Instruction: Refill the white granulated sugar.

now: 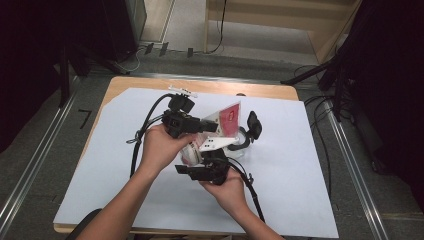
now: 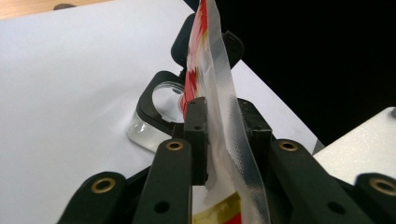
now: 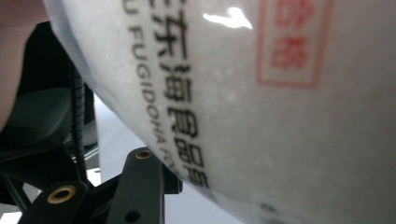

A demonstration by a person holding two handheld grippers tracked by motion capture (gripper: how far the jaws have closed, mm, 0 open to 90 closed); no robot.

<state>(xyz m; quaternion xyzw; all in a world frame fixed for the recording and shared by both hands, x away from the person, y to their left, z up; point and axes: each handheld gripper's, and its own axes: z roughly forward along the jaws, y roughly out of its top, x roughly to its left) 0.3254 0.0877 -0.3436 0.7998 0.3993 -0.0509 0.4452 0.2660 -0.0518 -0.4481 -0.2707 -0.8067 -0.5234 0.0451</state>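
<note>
A plastic pouch (image 1: pixel 229 119), red-printed near its top and holding white grains, hangs above the white sheet between both hands. My left gripper (image 1: pixel 212 125) comes in from the left and is shut on the pouch's flat sealed edge (image 2: pixel 219 93), both pads pressing on the film. My right gripper (image 1: pixel 198 158) reaches up from below at the pouch's bulging bottom. In the right gripper view the printed pouch (image 3: pixel 280 116) lies against one black finger (image 3: pixel 144 179); the other finger is hidden behind it. A clear glass vessel with a black ring fitting (image 1: pixel 243 141) (image 2: pixel 154 116) stands just right of the pouch.
A white sheet (image 1: pixel 290 165) covers the wooden table (image 1: pixel 125 82). A small white strip (image 1: pixel 182 91) lies near the back edge. Black cables (image 1: pixel 142 132) trail from both grippers. Dark stands and floor rails surround the table.
</note>
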